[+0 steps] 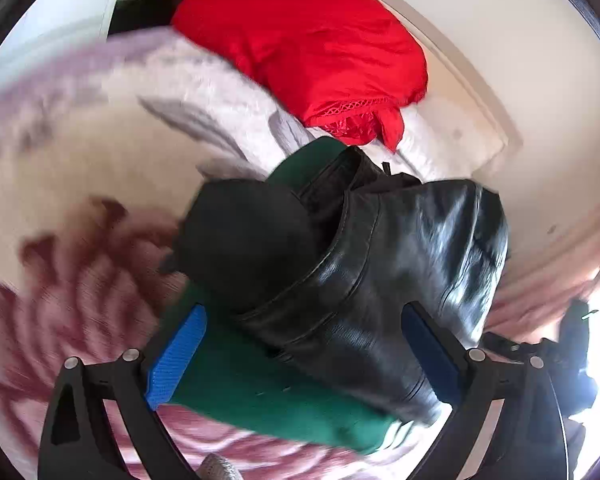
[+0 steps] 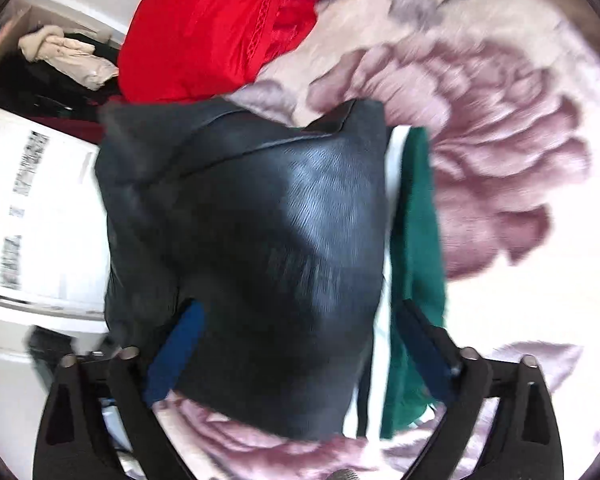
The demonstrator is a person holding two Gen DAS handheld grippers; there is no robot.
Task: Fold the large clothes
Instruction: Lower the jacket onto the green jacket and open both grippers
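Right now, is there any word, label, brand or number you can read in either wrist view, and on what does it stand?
None can be read.
White panel, right wrist view: dark printed marks in columns, too blurred to read.
Black leather jacket, green garment, red cloth, floral blanket: no text or brand shows.

No text can be read. In the right wrist view, a white panel (image 2: 40, 208) at the left edge carries dark printed marks in a vertical strip, too blurred to make out as letters or numbers.
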